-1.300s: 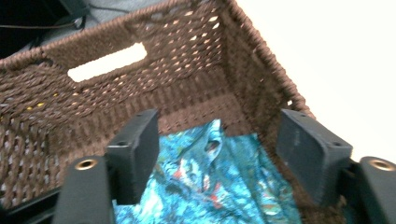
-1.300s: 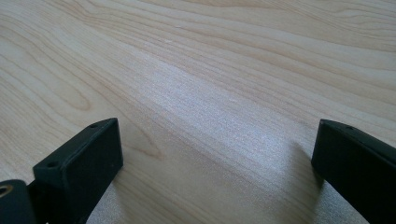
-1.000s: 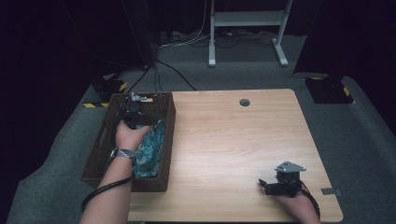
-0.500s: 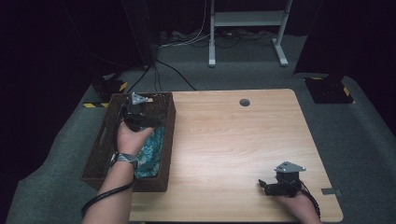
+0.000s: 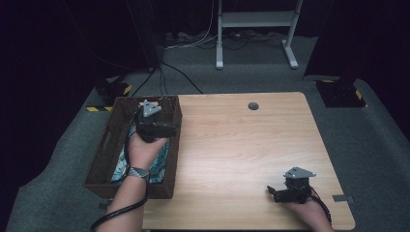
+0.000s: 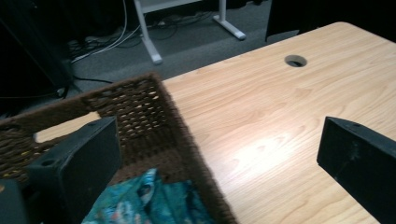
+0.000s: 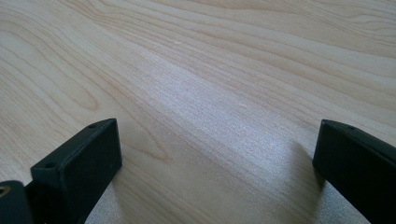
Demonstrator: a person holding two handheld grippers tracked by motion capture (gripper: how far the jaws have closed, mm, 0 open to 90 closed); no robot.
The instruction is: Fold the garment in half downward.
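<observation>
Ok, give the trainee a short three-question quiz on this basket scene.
1. True or false: the teal patterned cloth lies inside the brown wicker basket.
2. What is between the jaws of the left gripper? A) the cloth B) nothing C) the basket's rim
3. On what does the right gripper rest?

Key:
1. True.
2. B; the jaws stand wide apart, having just been opening, above the basket's corner.
3. The wooden table, near its front right corner, jaws open.
</observation>
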